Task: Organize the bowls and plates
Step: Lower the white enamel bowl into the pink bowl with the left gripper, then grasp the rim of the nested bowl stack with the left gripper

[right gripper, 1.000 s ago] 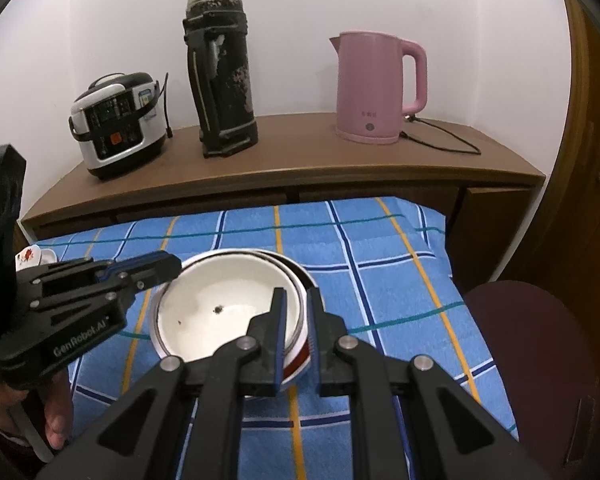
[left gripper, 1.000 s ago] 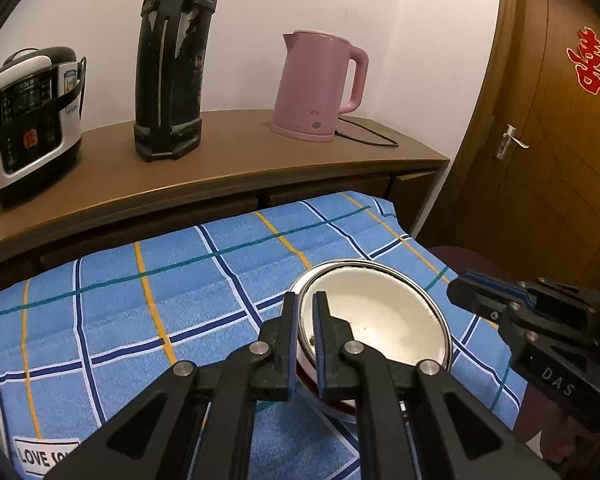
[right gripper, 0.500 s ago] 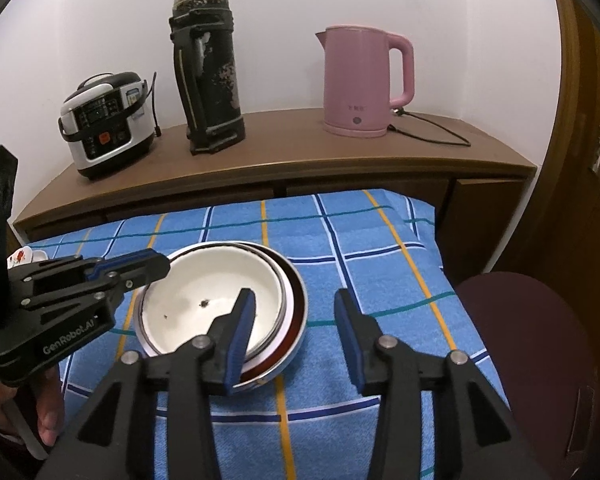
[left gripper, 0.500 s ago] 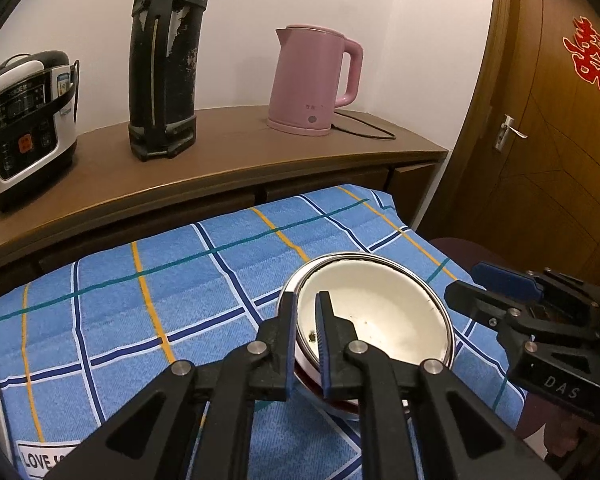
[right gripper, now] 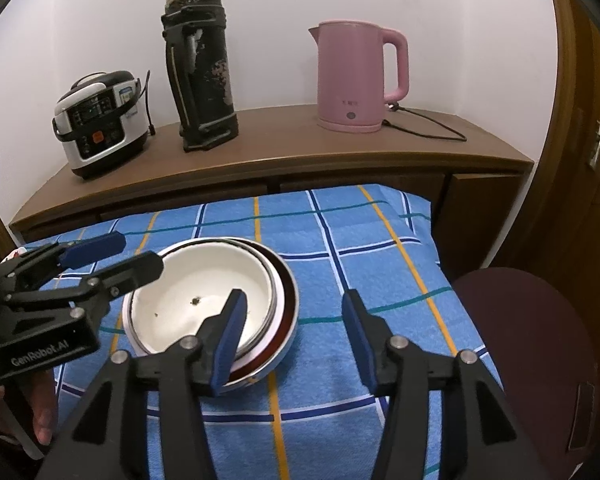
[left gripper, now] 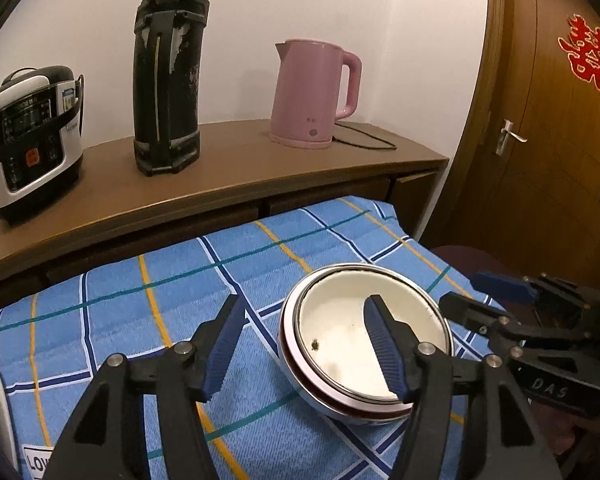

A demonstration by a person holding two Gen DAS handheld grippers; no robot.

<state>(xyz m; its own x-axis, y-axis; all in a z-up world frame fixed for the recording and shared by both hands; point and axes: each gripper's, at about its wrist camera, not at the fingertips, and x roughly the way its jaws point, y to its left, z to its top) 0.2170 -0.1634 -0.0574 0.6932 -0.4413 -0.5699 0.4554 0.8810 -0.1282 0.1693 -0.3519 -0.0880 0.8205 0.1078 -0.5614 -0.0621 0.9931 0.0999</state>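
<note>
Blue checked cloth [right gripper: 360, 240] covers the table in front of you, and the nested bowls [right gripper: 204, 300] sit on it between your two tools, a white bowl inside a red-banded one. Behind, on the wooden counter [right gripper: 300, 152], stand the black flask [right gripper: 200, 72], the pink kettle [right gripper: 356, 76] and the rice cooker [right gripper: 100, 120], well apart from the work. Your left gripper [left gripper: 304, 344] has its jaws opening wide, one finger over the white interior and one outside the near wall, pressing on nothing. Your right gripper [right gripper: 294, 332] is opening too, straddling the opposite rim without holding it. I'd judge these bowls rigid, smooth-glazed and likely to slide in the pads, breakable if dropped. Take hold across the rim, one pad inside and one outside, and lift level, since the inner bowl sits loose and slightly off-centre
</note>
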